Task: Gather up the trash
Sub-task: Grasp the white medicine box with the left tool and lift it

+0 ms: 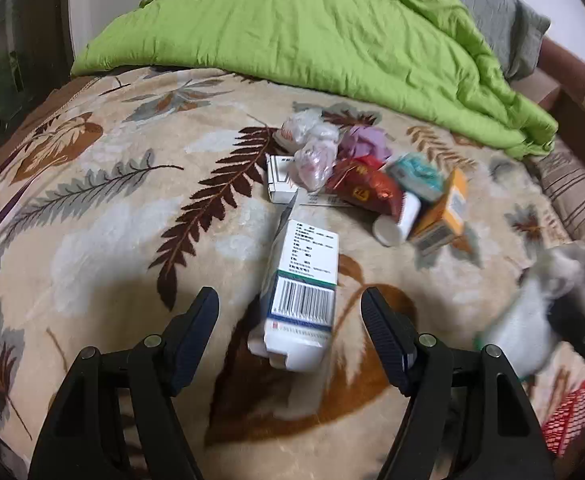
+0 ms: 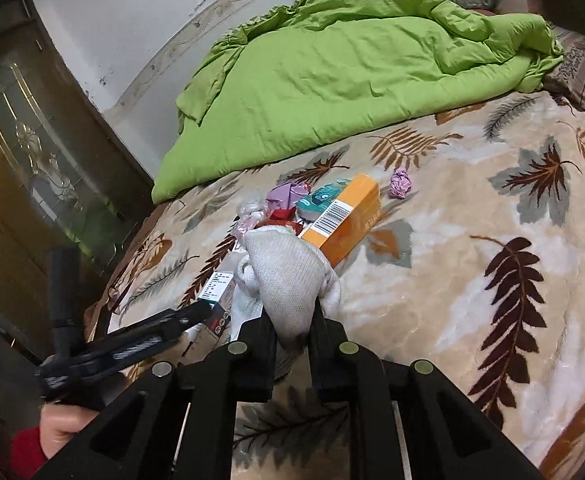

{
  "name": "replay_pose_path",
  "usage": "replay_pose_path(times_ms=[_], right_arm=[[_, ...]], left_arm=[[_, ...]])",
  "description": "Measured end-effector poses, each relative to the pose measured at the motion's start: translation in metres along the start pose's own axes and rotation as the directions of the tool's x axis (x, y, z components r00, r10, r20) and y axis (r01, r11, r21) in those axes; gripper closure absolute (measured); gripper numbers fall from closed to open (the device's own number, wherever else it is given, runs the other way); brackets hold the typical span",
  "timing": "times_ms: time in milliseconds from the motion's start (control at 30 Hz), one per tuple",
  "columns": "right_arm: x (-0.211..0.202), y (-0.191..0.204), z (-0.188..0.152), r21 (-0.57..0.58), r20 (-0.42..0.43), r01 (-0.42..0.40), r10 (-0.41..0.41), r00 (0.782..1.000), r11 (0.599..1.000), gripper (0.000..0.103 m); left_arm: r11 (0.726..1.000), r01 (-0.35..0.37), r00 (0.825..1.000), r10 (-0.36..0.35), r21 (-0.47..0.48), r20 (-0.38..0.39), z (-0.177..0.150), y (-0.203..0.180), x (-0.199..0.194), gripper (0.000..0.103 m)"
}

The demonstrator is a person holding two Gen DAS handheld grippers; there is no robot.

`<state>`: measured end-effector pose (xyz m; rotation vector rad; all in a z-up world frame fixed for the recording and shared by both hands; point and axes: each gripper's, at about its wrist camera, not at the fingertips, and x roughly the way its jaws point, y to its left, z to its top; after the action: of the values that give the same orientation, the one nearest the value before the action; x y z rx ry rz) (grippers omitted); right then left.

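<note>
Trash pile: lay on the leaf-patterned blanket, in the middle of the bed, near the edge of the green quilt.
White carton: lay flat on the blanket, barcode up, nearest piece of the pile in the left wrist view, its near end between the fingers of the left gripper.
Left gripper: jaws stood apart, one on each side of the carton, pads not touching it; grasping nothing.
Right gripper: clenched on a white knitted cloth, which bunched up above the fingertips and hid part of the pile.
Orange box: lay on its side at the right of the pile, barcode showing, just beyond the cloth in the right wrist view.
Teal packet: rested against the far side of the orange box.
Red wrapper: sat in the middle of the pile, touching a small white bottle on its right.
Clear plastic wads: at the far left of the pile, beside a crumpled purple paper.
Purple ball: lay alone on the blanket, apart from the pile, to the right of the orange box.
Red mesh item: at the near right edge of the left wrist view; blurred.
</note>
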<state>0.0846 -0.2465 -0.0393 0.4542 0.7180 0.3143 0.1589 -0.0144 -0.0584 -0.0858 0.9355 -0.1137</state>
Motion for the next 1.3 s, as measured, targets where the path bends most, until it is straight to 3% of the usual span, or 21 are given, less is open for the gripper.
replay_pose_path(times_ms=[100,200,467,633,833,1100,1300], right_arm=[[0.002,0.005,-0.001,-0.015,-0.005,0.006,-0.006,1.0,1.0,0.089],[-0.001,0.007,-0.003,-0.022,0.004,-0.002,0.002,1.0,1.0,0.089],[-0.013,0.015,-0.009,-0.034,0.05,0.014,-0.012,0.999,0.999,0.089],[-0.027,0.031,-0.017,-0.094,0.088,0.069,-0.061,0.994,0.993,0.089],[-0.05,0.032,-0.029,-0.095,0.109,0.088,-0.077,0.991,0.992,0.089],[-0.045,0.006,-0.037,-0.015,0.062,0.098,-0.097,0.993,0.995,0.089],[-0.035,0.003,-0.036,-0.005,0.052,0.079,-0.079,0.996,0.997,0.089]], left_arm=[[1.0,-0.001,1.0,0.001,-0.017,-0.026,-0.001,0.002,0.016,0.032],[0.999,-0.017,0.999,0.015,-0.029,-0.042,0.0,0.007,0.026,0.062],[0.999,0.013,1.0,-0.014,-0.03,-0.002,-0.01,0.008,0.013,0.064],[0.999,0.036,0.995,-0.039,0.03,0.087,-0.028,-0.007,-0.026,0.068],[0.993,0.056,0.984,-0.073,0.106,0.164,-0.056,-0.021,-0.074,0.068],[0.992,0.123,0.992,-0.123,0.009,0.015,-0.059,0.003,-0.058,0.067],[0.978,0.208,0.978,-0.208,-0.003,0.003,-0.06,-0.007,-0.057,0.047]])
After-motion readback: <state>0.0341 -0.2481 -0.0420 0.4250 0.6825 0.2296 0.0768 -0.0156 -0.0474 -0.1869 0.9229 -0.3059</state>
